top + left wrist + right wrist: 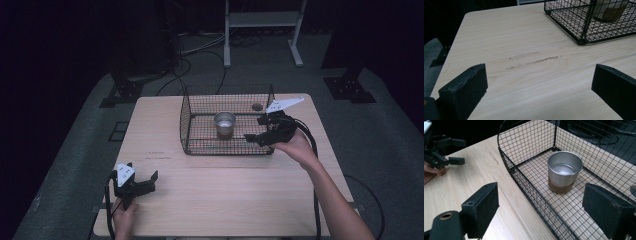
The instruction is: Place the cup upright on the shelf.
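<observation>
Inside black wire basket (197, 117), upright steel cup with brown base (224, 124) sits left of right gripper (260, 129); jaws open, empty. Left gripper (148, 181) open, idle, well apart.

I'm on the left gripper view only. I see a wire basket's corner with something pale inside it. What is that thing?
Observer: A metal cup with a brown base. It stands upright and empty on the floor of the wire basket.
Operator: Where's the right claw?
Observer: The right claw is at the basket's right end and points toward the cup. Its jaws are apart with nothing between them.
</observation>
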### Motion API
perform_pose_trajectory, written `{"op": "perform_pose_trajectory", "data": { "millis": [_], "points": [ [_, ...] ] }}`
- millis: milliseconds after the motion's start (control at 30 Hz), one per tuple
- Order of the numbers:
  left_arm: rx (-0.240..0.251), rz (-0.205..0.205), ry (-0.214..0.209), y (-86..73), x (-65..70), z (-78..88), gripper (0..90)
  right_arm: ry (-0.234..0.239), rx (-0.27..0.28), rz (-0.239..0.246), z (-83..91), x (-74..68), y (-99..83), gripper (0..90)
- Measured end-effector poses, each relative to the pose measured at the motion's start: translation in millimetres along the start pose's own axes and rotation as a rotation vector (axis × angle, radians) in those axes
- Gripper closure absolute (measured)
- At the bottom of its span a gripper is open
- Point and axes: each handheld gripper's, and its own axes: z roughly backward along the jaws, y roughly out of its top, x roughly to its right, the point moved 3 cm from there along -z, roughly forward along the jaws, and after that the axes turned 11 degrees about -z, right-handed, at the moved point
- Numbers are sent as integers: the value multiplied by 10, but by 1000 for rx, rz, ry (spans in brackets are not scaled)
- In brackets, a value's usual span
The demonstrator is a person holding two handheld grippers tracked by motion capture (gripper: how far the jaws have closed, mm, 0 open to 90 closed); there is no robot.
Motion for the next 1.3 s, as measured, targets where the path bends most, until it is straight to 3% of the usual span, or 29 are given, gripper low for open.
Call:
{"op": "perform_pose_trajectory", "data": {
  "millis": [1300],
  "points": [
    [-13,-11,1,1,9,3,0,-32,27,-53,417,145,-755,133]
  ]
}}
